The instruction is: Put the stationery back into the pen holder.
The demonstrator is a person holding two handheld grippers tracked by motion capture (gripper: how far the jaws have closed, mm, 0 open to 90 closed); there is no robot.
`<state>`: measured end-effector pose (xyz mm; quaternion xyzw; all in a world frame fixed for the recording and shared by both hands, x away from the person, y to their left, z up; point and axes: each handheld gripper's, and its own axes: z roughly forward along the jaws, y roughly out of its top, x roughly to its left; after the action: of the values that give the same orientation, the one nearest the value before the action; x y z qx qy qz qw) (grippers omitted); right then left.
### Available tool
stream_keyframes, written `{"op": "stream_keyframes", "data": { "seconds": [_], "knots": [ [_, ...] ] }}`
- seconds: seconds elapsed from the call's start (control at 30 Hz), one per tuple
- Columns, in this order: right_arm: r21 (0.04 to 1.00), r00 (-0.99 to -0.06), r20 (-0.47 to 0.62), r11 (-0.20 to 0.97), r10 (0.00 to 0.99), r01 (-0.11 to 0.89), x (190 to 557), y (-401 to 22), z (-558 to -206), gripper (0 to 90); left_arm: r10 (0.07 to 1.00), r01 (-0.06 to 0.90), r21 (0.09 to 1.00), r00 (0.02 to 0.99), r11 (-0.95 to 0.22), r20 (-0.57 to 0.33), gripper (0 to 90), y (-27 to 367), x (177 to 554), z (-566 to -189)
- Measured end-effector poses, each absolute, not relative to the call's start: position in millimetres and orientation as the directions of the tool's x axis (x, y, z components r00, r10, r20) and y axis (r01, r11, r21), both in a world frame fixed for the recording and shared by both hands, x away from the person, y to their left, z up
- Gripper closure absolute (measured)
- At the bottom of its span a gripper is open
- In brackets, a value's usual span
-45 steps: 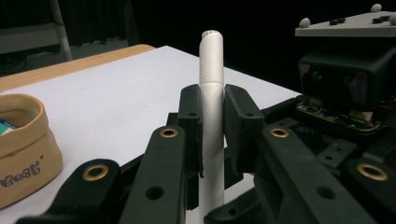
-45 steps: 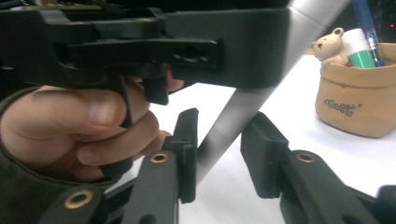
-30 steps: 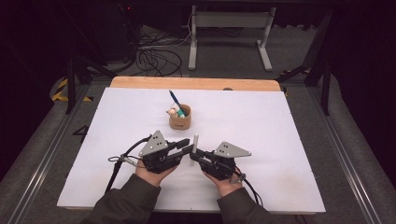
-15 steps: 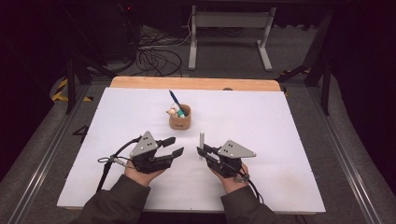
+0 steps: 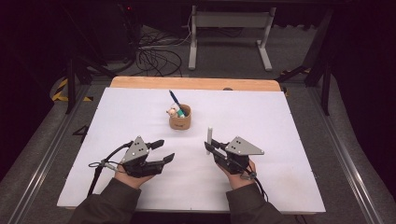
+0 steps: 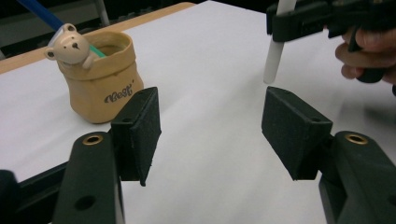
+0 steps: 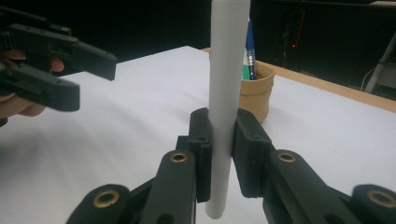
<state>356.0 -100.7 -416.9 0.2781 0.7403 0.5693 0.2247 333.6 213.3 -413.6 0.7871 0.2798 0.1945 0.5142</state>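
Observation:
My right gripper [image 5: 208,148] [image 7: 220,144] is shut on a white stick [image 5: 209,135] [image 7: 228,70], which stands upright just above the white table top. My left gripper [image 5: 166,150] [image 6: 210,121] is to its left, a hand's width away. Its jaws have just been opening and nothing is between them. In the left gripper view the stick [image 6: 275,60] hangs from the right gripper [image 6: 299,23] beyond the open jaws. A tan pot [image 5: 180,119] [image 6: 100,84] with a small bear figure [image 6: 70,44] and a blue pen [image 5: 174,99] stands farther back between the grippers.
The white sheet [image 5: 280,121] covers a wooden table whose bare far edge [image 5: 196,83] shows. Cables [image 5: 154,56] and a metal stand [image 5: 229,37] lie on the floor beyond. Metal rails run along both sides of the table.
The grippers were together at the stick. The left one has pulled away to the left with its jaws spread, and the right one has shifted slightly right, keeping the stick.

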Motion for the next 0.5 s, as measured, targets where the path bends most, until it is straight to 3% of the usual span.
{"op": "stream_keyframes", "data": {
  "seconds": [0.5],
  "knots": [
    [0.973,-0.718,-0.052,0.198,0.694,0.121,361.6,-108.7,-401.3,79.1,0.652,0.236,0.92,0.758,-0.312,0.026,33.5,224.4,332.4,-417.1]
  ]
}}
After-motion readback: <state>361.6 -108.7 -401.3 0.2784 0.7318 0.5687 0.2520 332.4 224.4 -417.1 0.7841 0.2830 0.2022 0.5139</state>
